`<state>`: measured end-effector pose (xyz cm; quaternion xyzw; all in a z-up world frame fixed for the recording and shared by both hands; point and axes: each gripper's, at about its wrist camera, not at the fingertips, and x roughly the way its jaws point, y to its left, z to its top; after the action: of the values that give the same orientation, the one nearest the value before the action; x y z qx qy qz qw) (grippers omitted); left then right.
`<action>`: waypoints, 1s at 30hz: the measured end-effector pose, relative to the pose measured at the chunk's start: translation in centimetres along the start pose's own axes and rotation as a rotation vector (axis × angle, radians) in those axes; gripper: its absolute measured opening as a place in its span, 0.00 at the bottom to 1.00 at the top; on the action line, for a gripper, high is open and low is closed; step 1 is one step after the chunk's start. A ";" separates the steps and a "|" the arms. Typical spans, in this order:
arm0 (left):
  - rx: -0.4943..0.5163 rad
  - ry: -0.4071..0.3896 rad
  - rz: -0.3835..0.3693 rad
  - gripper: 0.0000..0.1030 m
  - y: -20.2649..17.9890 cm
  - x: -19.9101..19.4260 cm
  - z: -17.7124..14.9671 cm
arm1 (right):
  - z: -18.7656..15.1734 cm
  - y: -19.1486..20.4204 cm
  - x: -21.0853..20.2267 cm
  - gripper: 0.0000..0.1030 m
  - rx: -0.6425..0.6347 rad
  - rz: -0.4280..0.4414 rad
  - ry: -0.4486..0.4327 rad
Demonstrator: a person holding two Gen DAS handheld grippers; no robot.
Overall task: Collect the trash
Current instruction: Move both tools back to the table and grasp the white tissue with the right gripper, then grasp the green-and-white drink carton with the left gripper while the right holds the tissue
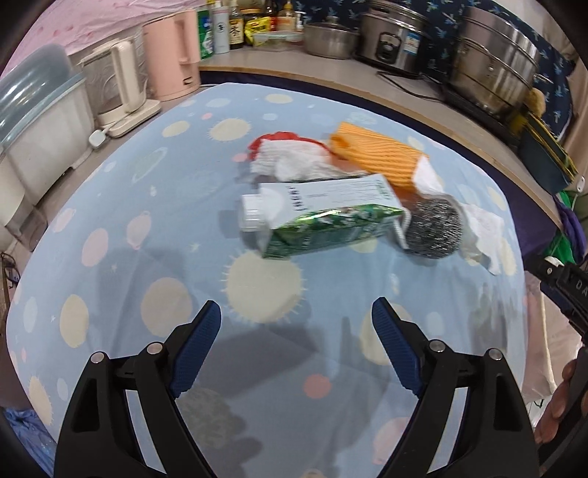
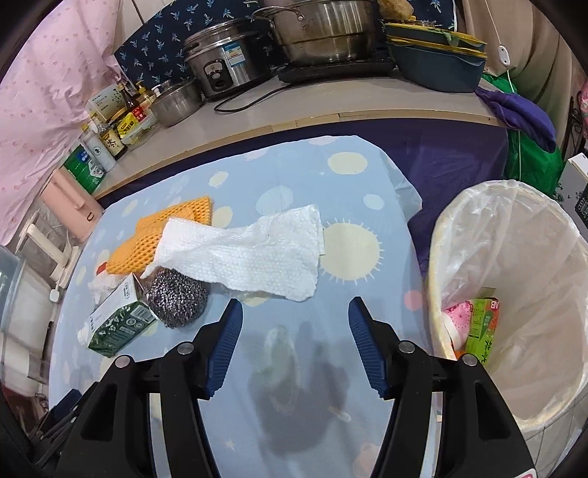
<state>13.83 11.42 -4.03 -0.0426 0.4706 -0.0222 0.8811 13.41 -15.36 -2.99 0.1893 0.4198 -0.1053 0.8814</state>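
Note:
A pile of trash lies on the blue patterned tablecloth: a green and white carton, a steel scourer, an orange sponge cloth and crumpled white and red tissue. My left gripper is open and empty, short of the carton. In the right wrist view a white paper towel lies over the scourer and orange cloth, with the carton at left. My right gripper is open and empty just below the towel.
A lined bin stands right of the table, with a green box and pink wrapper inside. Kettles, bottles, pots and a rice cooker line the counter behind. A plastic container stands at left.

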 end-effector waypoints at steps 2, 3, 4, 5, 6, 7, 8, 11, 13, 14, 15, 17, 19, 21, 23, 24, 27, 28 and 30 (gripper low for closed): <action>-0.022 0.005 0.011 0.78 1.1 0.5 0.3 | 0.6 0.5 1.2 0.57 -0.005 -0.014 0.005; -0.033 0.008 0.015 0.78 1.6 0.8 0.5 | 0.9 0.7 1.7 0.57 -0.003 -0.017 0.010; -0.043 0.010 0.018 0.78 2.1 0.9 0.6 | 1.2 0.7 2.3 0.57 0.000 -0.020 0.015; -0.054 0.012 0.021 0.79 2.6 1.2 0.7 | 1.5 0.8 2.9 0.57 0.003 -0.024 0.021; -0.060 0.012 0.025 0.79 2.9 1.3 0.8 | 1.7 0.9 3.5 0.57 0.006 -0.030 0.027; -0.067 0.012 0.030 0.79 3.3 1.5 1.0 | 1.9 0.9 4.1 0.57 0.008 -0.036 0.033; -0.073 0.013 0.033 0.79 3.7 1.7 1.2 | 2.1 0.9 4.6 0.57 0.011 -0.040 0.038; -0.089 0.018 0.036 0.79 4.5 2.3 1.5 | 2.5 0.9 6.2 0.57 0.025 -0.048 0.053; -0.094 0.019 0.033 0.79 4.7 2.6 1.7 | 2.7 0.8 7.1 0.57 0.031 -0.049 0.063; -0.094 0.020 0.031 0.79 4.8 2.7 1.8 | 2.7 0.9 7.6 0.57 0.031 -0.050 0.070; -0.092 0.019 0.026 0.79 4.9 2.9 1.9 | 2.7 0.8 8.0 0.56 0.031 -0.053 0.074; -0.084 0.014 0.011 0.79 4.9 3.0 2.1 | 2.7 0.8 8.5 0.49 0.029 -0.059 0.074; -0.072 0.000 0.004 0.79 4.9 3.1 2.6 | 2.8 1.0 8.6 0.39 0.012 -0.075 0.066; -0.061 -0.014 -0.002 0.83 4.8 3.3 3.2 | 2.8 0.9 8.7 0.17 0.007 -0.081 0.072; -0.050 -0.034 -0.012 0.84 4.6 3.4 3.9 | 2.6 0.6 8.6 0.09 0.017 -0.078 0.071; -0.042 -0.040 -0.018 0.84 4.5 3.5 4.2 | 2.6 0.4 8.6 0.06 0.023 -0.075 0.070; -0.005 -0.066 -0.041 0.87 4.0 3.9 5.2 | 2.2 0.1 8.3 0.04 0.033 -0.074 0.066; 0.008 -0.072 -0.048 0.87 3.8 4.0 5.4 | 2.0 0.1 8.2 0.04 0.033 -0.076 0.066; 0.042 -0.077 -0.080 0.88 3.3 4.6 5.9 | 1.8 0.2 8.0 0.04 0.033 -0.076 0.069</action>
<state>21.33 14.63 -4.90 -0.0437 0.4336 -0.0655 0.8977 19.71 -16.11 -8.15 0.1914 0.4550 -0.1389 0.8585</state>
